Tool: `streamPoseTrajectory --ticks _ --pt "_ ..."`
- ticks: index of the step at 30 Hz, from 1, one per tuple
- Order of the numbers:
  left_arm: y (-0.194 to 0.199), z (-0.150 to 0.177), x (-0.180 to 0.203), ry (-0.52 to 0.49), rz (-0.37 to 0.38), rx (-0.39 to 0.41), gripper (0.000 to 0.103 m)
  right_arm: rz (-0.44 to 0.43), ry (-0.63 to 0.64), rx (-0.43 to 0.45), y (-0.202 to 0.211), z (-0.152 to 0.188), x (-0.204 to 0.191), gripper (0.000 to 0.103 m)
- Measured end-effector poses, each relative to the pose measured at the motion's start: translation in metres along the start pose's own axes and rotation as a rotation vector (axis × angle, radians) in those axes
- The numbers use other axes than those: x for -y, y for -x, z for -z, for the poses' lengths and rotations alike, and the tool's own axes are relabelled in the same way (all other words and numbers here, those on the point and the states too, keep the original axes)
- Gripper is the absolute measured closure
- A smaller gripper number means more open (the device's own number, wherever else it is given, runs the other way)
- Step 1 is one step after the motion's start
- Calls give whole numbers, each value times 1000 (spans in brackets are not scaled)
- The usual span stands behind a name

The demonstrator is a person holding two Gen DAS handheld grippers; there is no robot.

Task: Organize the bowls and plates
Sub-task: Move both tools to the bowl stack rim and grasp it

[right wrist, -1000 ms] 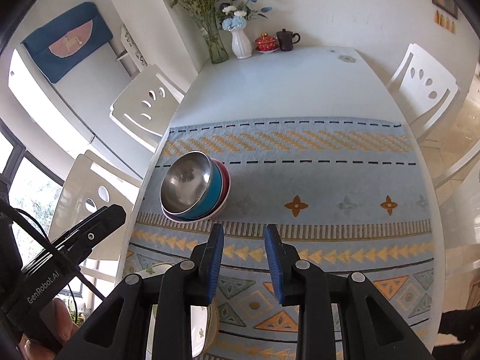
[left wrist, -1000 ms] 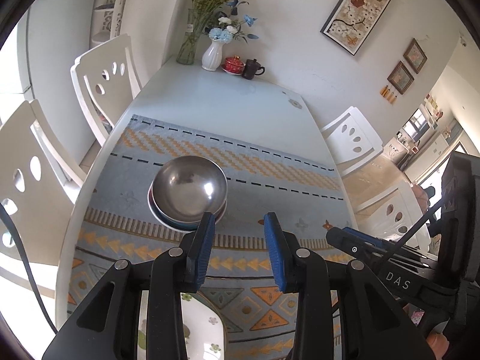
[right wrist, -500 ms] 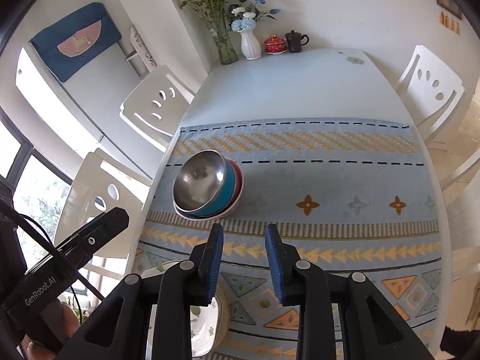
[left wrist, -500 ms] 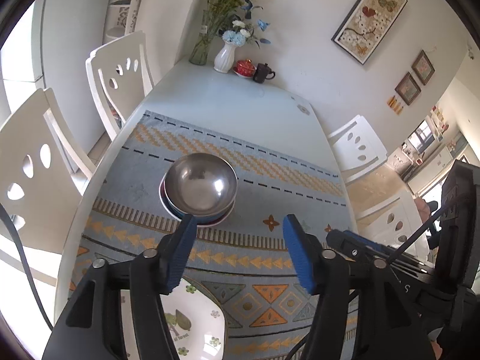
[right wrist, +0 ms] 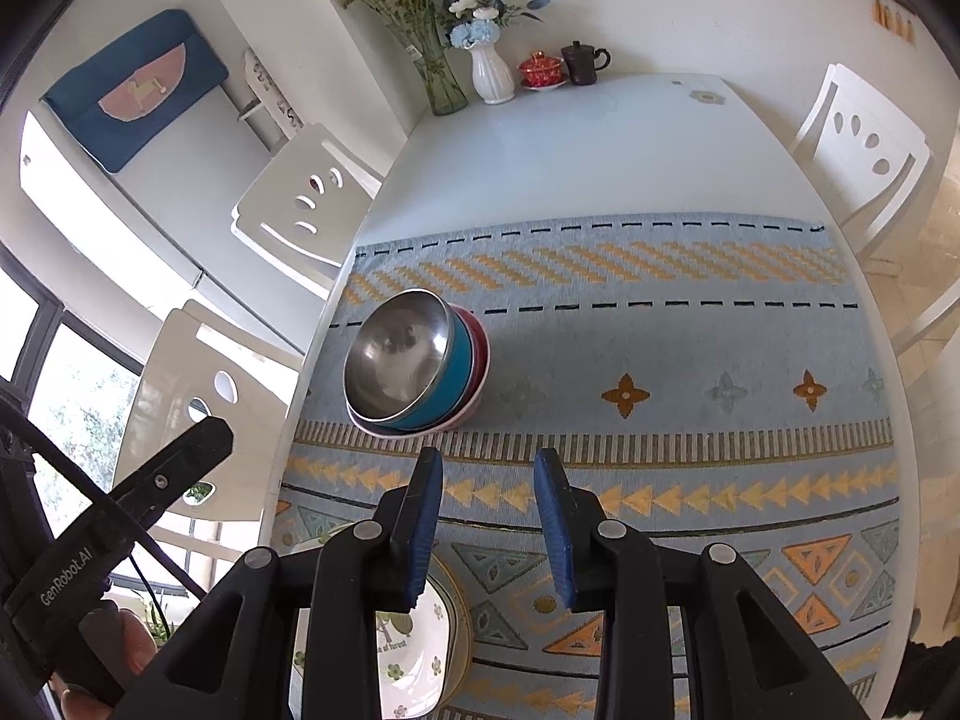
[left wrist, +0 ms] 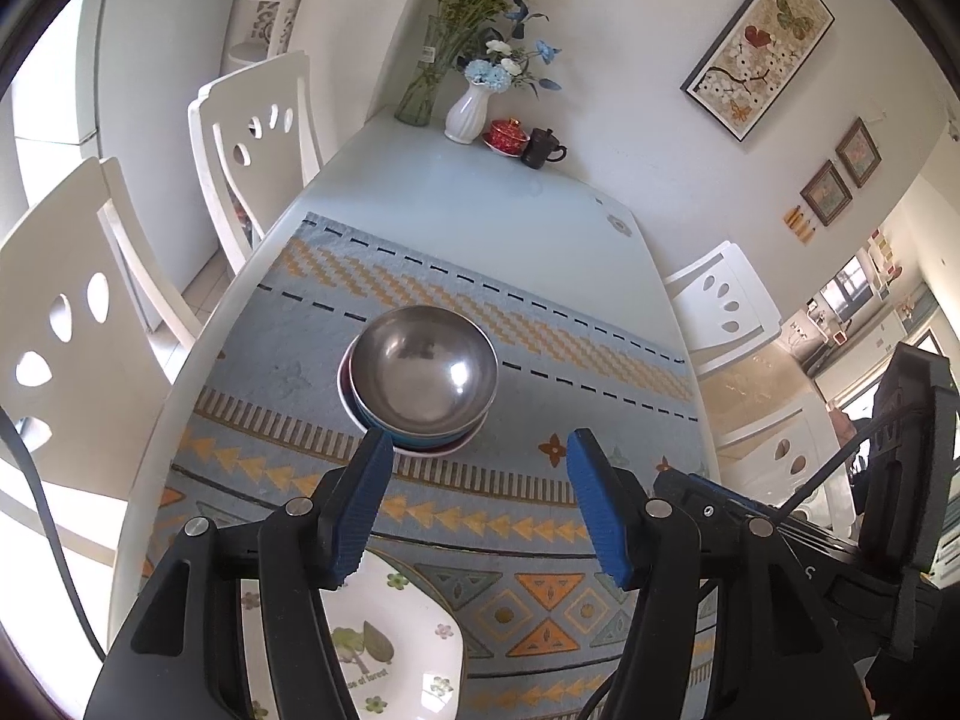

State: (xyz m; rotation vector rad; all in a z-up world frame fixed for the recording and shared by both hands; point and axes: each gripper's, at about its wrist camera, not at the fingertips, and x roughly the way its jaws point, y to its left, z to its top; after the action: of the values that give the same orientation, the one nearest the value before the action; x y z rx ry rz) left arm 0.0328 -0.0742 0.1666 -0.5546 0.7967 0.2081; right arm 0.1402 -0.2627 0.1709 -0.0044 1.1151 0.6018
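- Widening since a second ago: the left tongs (left wrist: 477, 450) have gone from a narrow gap to a broad spread, blue pads well apart, nothing between them; released.
- Right tongs (right wrist: 487, 468): gap narrow and unchanged across the interval, partly parted, holding nothing.
- Bowl stack (left wrist: 423, 381): steel bowl (right wrist: 397, 355) uppermost, nested in a teal bowl (right wrist: 459, 372), that in a red bowl (right wrist: 480, 354); lowest vessel pale, rim only showing. The stack sits on the patterned runner (left wrist: 600, 372), toward the left edge of the table (left wrist: 480, 198), and in both views has drawn further from the tongs as the cameras pulled back.
- Floral plate (left wrist: 384, 642): white, leaf print, squarish, at the near end of the runner, under the left tongs and just left of the right ones.
- Judgement: the bowls look finished as a nest; the broad left opening suits taking the plate rim next.
- Edges: the stack stands near the left table edge, with white chairs (left wrist: 252, 150) beyond it; the plate lies close to the near-left edge.
- Open room: runner centre and right bare; the far table half bare up to the white vase (left wrist: 468, 114), glass vase (left wrist: 423, 84), red lidded cup (left wrist: 507, 133) and dark mug (left wrist: 542, 147) at the wall.
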Motion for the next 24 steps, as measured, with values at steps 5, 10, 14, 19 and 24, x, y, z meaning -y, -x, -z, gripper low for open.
streamPoseTrajectory --ticks 5,10,14,19,24 --pt "0 -2 0 -11 -7 3 42 -4 -15 -15 -7 0 1 53" --pt "-1 -3 -4 0 -3 4 37 -49 -48 -54 -16 0 3 53" --pt "-2 -5 -9 8 -9 0 37 -42 -50 -58 -19 1 2 53" --pt "-5 -5 -15 19 -9 -10 37 -43 -47 -69 -24 0 -2 53" --pt "-5 -8 -19 25 -5 -8 37 -50 -41 -82 -28 0 -8 53"
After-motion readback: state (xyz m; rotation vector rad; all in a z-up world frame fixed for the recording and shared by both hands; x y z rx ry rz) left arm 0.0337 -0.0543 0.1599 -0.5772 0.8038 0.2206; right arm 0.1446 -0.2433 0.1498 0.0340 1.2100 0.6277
